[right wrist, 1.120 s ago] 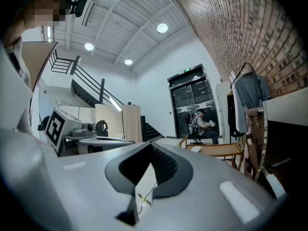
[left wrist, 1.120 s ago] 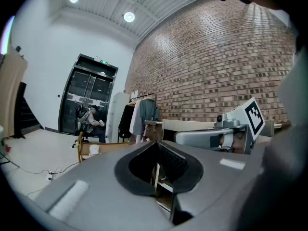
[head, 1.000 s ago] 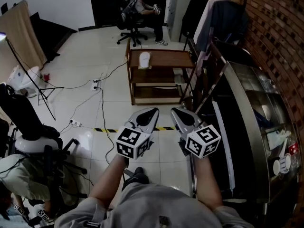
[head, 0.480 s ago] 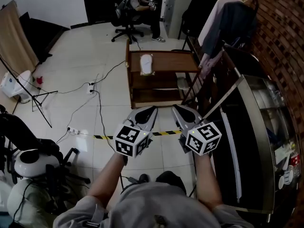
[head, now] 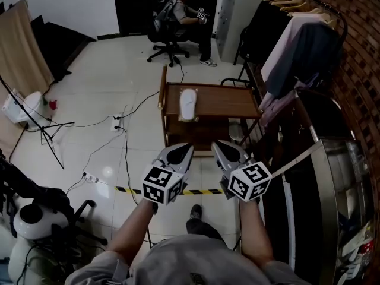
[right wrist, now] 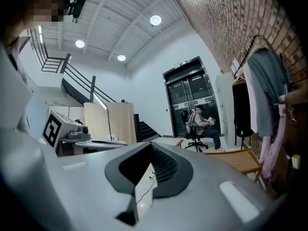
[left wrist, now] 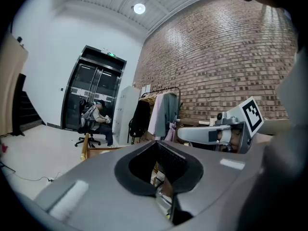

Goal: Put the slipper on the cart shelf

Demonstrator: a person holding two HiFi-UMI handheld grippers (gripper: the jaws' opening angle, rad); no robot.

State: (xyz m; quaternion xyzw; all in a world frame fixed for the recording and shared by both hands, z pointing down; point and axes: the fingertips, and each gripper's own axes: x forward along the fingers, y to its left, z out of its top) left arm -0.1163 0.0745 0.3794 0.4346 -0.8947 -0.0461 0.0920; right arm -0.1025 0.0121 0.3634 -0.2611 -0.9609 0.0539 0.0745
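A pale slipper (head: 187,104) lies on the top shelf of the wooden cart (head: 236,94), toward its left side. Both grippers are held side by side in front of me, short of the cart and above the floor. My left gripper (head: 184,148) is shut with nothing between its jaws, and my right gripper (head: 219,145) is shut and empty too. In the left gripper view the closed left gripper (left wrist: 159,151) points at the cart's wooden post (left wrist: 86,147). The right gripper view looks past the closed right gripper (right wrist: 150,154) to the cart top (right wrist: 240,160).
A yellow-black tape strip (head: 198,191) crosses the floor under the grippers. Cables (head: 122,136) and a light stand (head: 37,113) lie to the left. A clothes rack (head: 300,49) and a dark counter (head: 329,177) line the right side. A person sits on an office chair (head: 176,16) at the back.
I have walked forward, so the cart with the slipper now sits closer and lower in the head view. Both grippers stay shut and side by side.
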